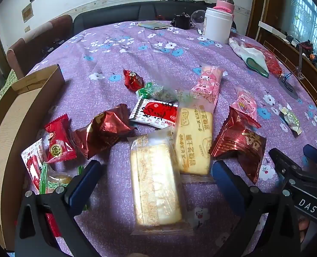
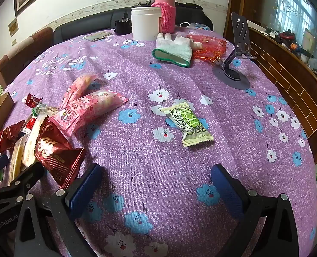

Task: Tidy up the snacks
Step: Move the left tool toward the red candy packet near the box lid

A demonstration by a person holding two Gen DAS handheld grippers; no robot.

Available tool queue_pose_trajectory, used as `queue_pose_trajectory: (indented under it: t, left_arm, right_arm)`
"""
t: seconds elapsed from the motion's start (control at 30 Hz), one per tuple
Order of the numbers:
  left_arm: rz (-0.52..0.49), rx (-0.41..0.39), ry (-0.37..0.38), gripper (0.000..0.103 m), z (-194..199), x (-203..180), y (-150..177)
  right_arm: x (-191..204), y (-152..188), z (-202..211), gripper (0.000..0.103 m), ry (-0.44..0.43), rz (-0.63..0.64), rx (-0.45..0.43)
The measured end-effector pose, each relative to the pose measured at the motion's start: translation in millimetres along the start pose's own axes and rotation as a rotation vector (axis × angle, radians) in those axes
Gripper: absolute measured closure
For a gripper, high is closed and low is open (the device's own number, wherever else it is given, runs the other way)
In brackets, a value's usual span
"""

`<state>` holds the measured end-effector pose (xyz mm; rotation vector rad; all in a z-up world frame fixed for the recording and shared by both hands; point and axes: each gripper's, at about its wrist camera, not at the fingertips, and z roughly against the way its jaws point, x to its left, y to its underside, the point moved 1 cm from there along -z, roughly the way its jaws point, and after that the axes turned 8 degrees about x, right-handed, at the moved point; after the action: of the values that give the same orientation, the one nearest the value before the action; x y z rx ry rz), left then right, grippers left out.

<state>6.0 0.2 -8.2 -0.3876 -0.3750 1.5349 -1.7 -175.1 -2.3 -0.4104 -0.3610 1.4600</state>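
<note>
Left gripper (image 1: 156, 184): fingers standing wide apart, pinching nothing; a pale biscuit pack (image 1: 156, 184) is lying flat on the cloth between them, touching neither pad.
Right gripper (image 2: 156, 190): fingers also spread wide, holding nothing, hovering over bare tablecloth (image 2: 149, 167).
Snack pile: sitting left of table centre; a second biscuit pack (image 1: 193, 141) is overlapping the first one's far corner, dark red foil packs (image 1: 103, 130) lying on either side, pink character packs (image 2: 87, 111) at the far edge of the heap.
Stray snack: green-and-cream wrapper (image 2: 188, 122) lying alone, well apart from the pile, ahead of the right gripper.
Cardboard box (image 1: 19, 115): standing open at the left table edge, small red packs (image 1: 58, 141) lying just beside its wall.
Open room: a wide stretch of cloth running between the pile and the stray wrapper, and beyond toward the far items.
Far edge: white tub (image 2: 145, 23), pink-sleeved flask (image 2: 165, 15), glove (image 2: 173, 49), phone stand (image 2: 235, 64) crowding the back right.
Room: dark sofa and wooden panelling ringing the round table.
</note>
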Motion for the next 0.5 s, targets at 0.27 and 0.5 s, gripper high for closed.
queue_pose_trajectory:
  t: [0.27, 0.5]
  left_arm:
    - [-0.004, 0.002, -0.005, 0.0, -0.6, 2.7, 1.1]
    - [0.002, -0.003, -0.011, 0.0, 0.5, 0.6, 1.2]
  right_arm:
    - [1.5, 0.7, 0.0, 0.001, -0.001, -0.001, 0.0]
    - [2.9, 1.4, 0.0, 0.001, -0.001, -0.001, 0.0]
